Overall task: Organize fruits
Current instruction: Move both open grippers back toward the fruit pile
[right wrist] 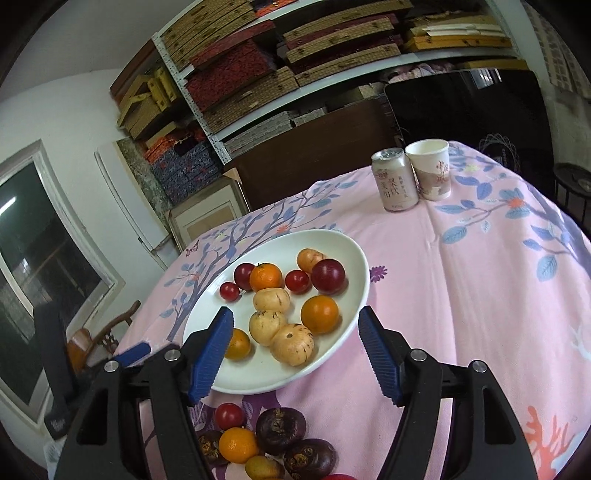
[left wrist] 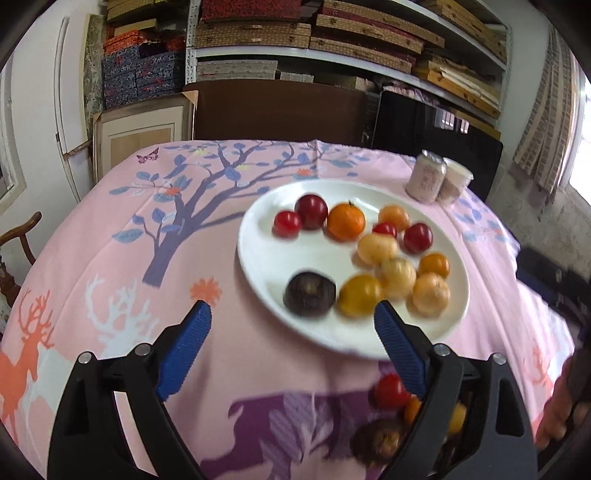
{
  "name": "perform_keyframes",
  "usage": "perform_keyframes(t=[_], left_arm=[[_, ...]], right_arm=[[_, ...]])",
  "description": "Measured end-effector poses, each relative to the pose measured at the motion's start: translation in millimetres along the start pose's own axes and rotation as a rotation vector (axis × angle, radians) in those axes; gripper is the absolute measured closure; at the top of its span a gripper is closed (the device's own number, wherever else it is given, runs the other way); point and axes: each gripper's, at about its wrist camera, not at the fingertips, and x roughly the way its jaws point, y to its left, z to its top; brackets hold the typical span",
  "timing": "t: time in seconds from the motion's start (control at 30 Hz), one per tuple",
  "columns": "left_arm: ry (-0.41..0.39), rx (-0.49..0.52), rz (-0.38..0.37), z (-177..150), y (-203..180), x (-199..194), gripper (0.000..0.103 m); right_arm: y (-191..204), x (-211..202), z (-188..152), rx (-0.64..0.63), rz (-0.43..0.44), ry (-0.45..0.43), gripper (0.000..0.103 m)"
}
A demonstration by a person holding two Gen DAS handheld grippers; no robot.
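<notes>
Round worktop (left wrist: 110, 258) draped in a pink cloth printed with a purple tree and deer. White oval ceramic plate (left wrist: 258, 258) near the middle, loaded with small round fruits: dark red plums (left wrist: 311, 211), a bright orange mandarin (left wrist: 346, 222), pale yellow speckled fruits (right wrist: 292, 344), small red tomatoes (right wrist: 229, 290), and one dark purple-brown round fruit (left wrist: 309, 293) at the near edge in the left wrist view. Loose heap of more fruit (right wrist: 273, 439) on the cloth just in front of the plate: dark purple ones, an orange one, a red one.

Left gripper (left wrist: 291, 314) with blue ribbed jaws spread wide, nothing between them, right jaw tip over the plate's near rim, left jaw tip over bare cloth. Right gripper (right wrist: 295, 319) likewise wide apart and empty, hovering over the plate's near side, left jaw tip above the plate, right jaw tip just off its rim.

Pale pink drink can (right wrist: 394, 179) and white paper cup (right wrist: 430, 168) touching side by side at the far edge, well apart from the plate. Shelves of woven and patterned boxes (left wrist: 258, 33) behind.
</notes>
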Motion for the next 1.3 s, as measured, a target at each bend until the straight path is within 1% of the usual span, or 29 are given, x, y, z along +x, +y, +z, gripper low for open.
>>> perform_keyframes(t=[0.07,0.17,0.27,0.4,0.6,0.73,0.83,0.87,1.0,1.07,1.13,1.2,1.3], left_arm=[[0.008,0.032,0.02,-16.3,-0.6,-8.4,0.013],[0.042,0.059,0.025,-37.9,0.5,-18.3,0.012],[0.049,0.059,0.008,-52.6,0.4,-28.7,0.011],[0.064,0.108,0.001,-68.4,-11.6,-33.2,0.011],[0.086,0.172,-0.008,-79.5,-29.6,-32.0,0.01],[0.102,0.199,-0.019,-78.9,-39.7,-24.4,0.01],[0.111,0.233,0.012,-78.0,-47.9,-16.6,0.009],[0.118,0.236,0.01,-77.3,-49.4,-14.0,0.009],[0.122,0.231,0.029,-73.0,-49.6,-7.6,0.006],[0.114,0.237,0.068,-71.7,-45.7,-7.3,0.006],[0.102,0.226,0.13,-71.7,-33.7,-10.0,0.006],[0.105,0.173,0.15,-71.6,-17.2,-14.1,0.006],[0.104,0.075,0.122,-67.6,2.4,-17.6,0.006]], right_arm=[[-4.0,-3.2,-3.6,0.011,-0.001,0.0,0.032],[-9.0,-13.9,-10.8,0.025,-0.004,-0.005,0.032],[-16.5,-30.1,-20.0,0.057,-0.009,-0.026,0.025],[-31.0,-44.0,-31.6,0.111,-0.012,-0.039,0.025],[-40.4,-44.0,-35.5,0.146,-0.026,-0.029,0.025],[-40.0,-42.7,-35.5,0.145,-0.029,-0.022,0.024],[-39.9,-41.6,-35.9,0.148,-0.026,-0.014,0.024],[-39.9,-41.6,-35.9,0.148,-0.026,-0.014,0.024],[-39.2,-40.6,-36.6,0.151,-0.022,-0.006,0.024],[-37.9,-39.3,-37.9,0.15,-0.021,0.0,0.024],[-37.6,-39.3,-38.3,0.15,-0.021,-0.001,0.024],[-37.7,-39.3,-38.9,0.156,-0.019,-0.003,0.024],[-38.3,-39.3,-39.2,0.162,-0.014,-0.006,0.024]])
